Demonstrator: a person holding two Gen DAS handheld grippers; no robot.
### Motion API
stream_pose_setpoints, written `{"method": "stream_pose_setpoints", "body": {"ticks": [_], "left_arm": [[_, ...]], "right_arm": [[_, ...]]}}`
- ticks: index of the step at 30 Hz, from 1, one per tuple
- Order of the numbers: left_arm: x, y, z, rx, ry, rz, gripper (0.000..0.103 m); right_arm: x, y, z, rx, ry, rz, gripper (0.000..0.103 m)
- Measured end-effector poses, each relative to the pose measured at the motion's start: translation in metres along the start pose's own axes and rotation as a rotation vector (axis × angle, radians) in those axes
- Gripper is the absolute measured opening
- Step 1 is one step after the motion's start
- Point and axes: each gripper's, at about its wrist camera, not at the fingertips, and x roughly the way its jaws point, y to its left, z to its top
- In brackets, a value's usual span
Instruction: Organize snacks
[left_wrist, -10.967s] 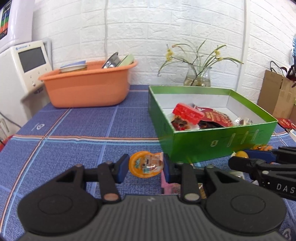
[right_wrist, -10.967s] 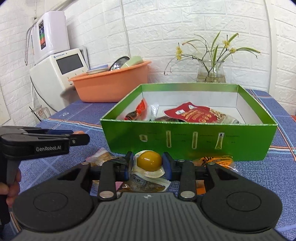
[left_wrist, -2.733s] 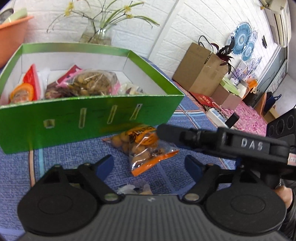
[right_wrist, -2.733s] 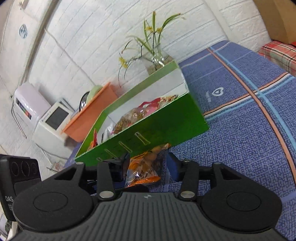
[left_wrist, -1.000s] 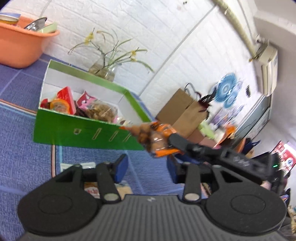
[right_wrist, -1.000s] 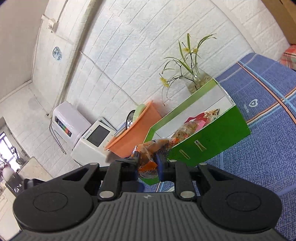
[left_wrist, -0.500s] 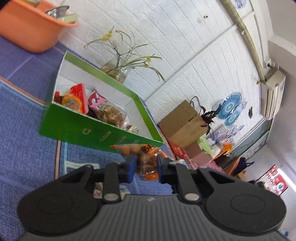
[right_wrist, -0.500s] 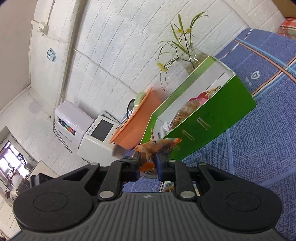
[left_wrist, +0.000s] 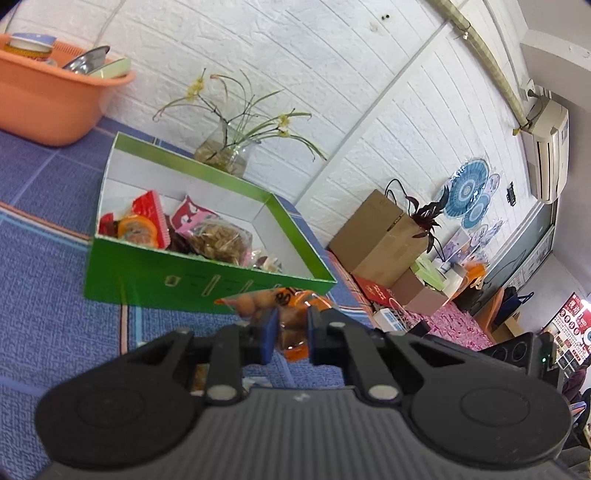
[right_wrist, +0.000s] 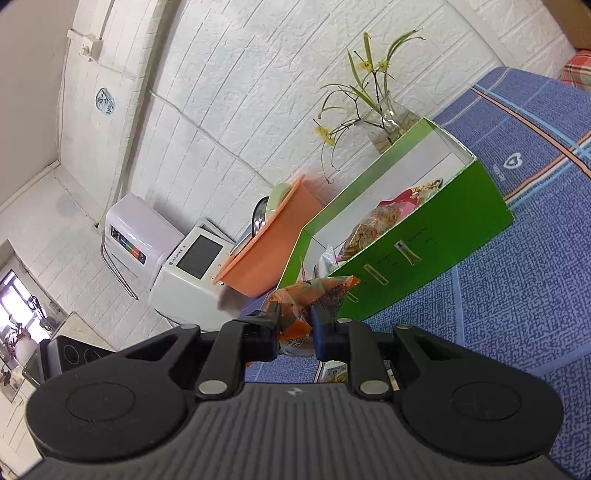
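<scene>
Where the blue patterned tablecloth (left_wrist: 48, 325) spreads widest, the green box (left_wrist: 155, 275) stands on it as the landmark, open-topped and white inside, with a row of small slot marks printed on its near wall. Behind the box at its far left sits an orange basin (left_wrist: 55, 99) holding a metal bowl, a pale green dish and a small bowl, and directly behind the box stands a glass vase of yellow flowers (left_wrist: 225, 151). Beyond the basin, away from the box, is a white appliance with a dark screen (right_wrist: 192, 262); a small logo beside its screen is too tiny to read. Inside the box lie a clear bag of brown snacks (left_wrist: 218, 242), a red packet (left_wrist: 151, 212), a pink-and-red packet (left_wrist: 190, 218) and a round orange sweet (left_wrist: 138, 229), with more wrappers half hidden by the near wall. In front of the box, lifted off the cloth, hangs an orange bag of round snacks (left_wrist: 291, 325); its dark print is creased and unreadable. The left gripper (left_wrist: 290, 332) is clenched on one side of this bag and the right gripper (right_wrist: 295, 332) is clenched on the other. Small packets (right_wrist: 334, 369) on the cloth below are largely covered by the gripper bodies.
</scene>
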Motion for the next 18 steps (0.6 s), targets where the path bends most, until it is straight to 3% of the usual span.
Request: {"method": "stream_pose_setpoints", "body": {"ticks": [14,18], "left_arm": [[-0.011,-0.008,0.01,0.111,-0.054,0.083,0.005],[-0.013,-0.003,0.027,0.124,-0.085,0.095,0.005]], "right_arm": [[0.018,0.02,0.008,-0.086,0.022,-0.006,0.031],[0.035,0.033,0.019,-0.128,0.026,0.0,0.031]]}}
